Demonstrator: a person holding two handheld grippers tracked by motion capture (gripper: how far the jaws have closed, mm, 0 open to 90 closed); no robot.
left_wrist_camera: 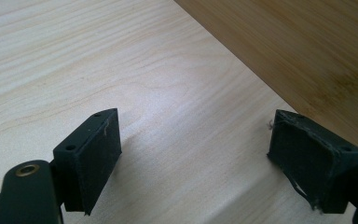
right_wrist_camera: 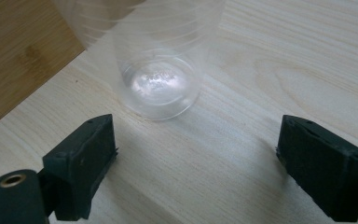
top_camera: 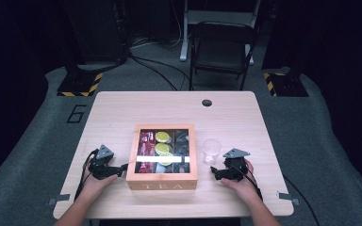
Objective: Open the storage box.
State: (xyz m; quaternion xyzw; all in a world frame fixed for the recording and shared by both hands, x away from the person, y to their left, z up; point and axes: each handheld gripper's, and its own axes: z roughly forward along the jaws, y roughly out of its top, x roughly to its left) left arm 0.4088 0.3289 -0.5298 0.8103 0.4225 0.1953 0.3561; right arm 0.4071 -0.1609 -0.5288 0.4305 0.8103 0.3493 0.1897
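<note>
A wooden tea box (top_camera: 161, 182) marked TEA sits mid-table, its glass lid down over red packets, yellow-green packets and dark packets. A clear plastic cup (top_camera: 211, 151) stands upright just right of the box. My left gripper (top_camera: 122, 168) rests on the table at the box's left side, jaws open, nothing between them; the box's wooden wall (left_wrist_camera: 307, 51) is close ahead on the right in the left gripper view. My right gripper (top_camera: 214, 173) lies open near the box's front right corner, and the cup (right_wrist_camera: 161, 84) stands just beyond its jaws.
The light wooden table (top_camera: 169, 108) has a round cable hole (top_camera: 207, 102) near its far edge. A black folding chair (top_camera: 221, 47) stands beyond the table. Bare tabletop lies behind the box and along the front edge.
</note>
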